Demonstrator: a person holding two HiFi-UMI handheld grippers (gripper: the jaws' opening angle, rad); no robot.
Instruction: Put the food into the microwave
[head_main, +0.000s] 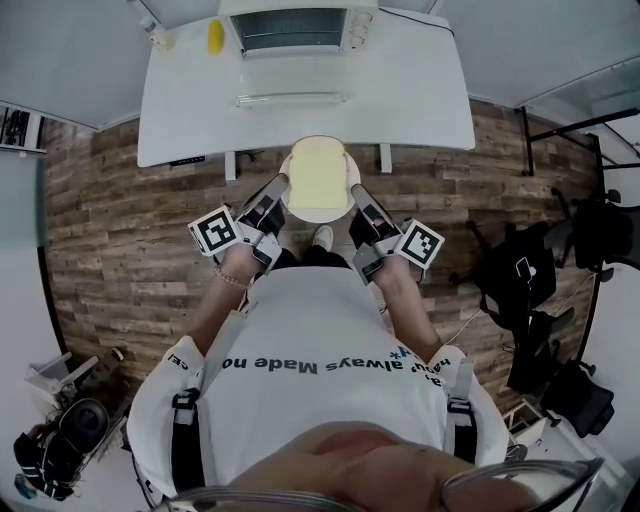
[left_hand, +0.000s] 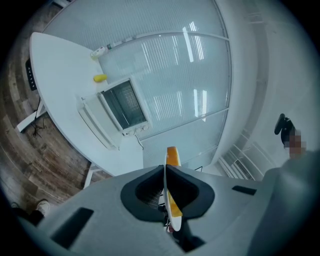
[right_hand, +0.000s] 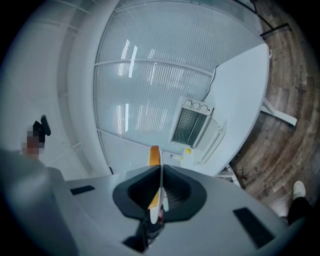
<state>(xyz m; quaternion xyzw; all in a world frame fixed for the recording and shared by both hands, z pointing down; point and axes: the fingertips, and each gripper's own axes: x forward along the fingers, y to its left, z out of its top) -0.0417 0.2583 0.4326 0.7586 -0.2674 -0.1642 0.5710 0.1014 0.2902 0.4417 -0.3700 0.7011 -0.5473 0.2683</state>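
A slice of toast (head_main: 318, 175) lies on a white plate (head_main: 291, 205), held level over the wooden floor just in front of the white table (head_main: 410, 100). My left gripper (head_main: 274, 196) is shut on the plate's left rim and my right gripper (head_main: 360, 200) on its right rim. In the left gripper view the plate (left_hand: 172, 212) runs edge-on between the jaws of the gripper (left_hand: 165, 172), the toast crust (left_hand: 171, 155) showing beyond. The right gripper (right_hand: 161, 172) holds the plate (right_hand: 156, 212) the same way. The microwave (head_main: 300, 25) stands at the table's back, its door (head_main: 290, 98) folded down open.
A yellow object (head_main: 214, 36) lies on the table left of the microwave. Black chairs and gear (head_main: 540, 290) crowd the floor at the right, and a black bag (head_main: 60, 440) sits at the lower left. Table legs (head_main: 232, 165) stand close ahead.
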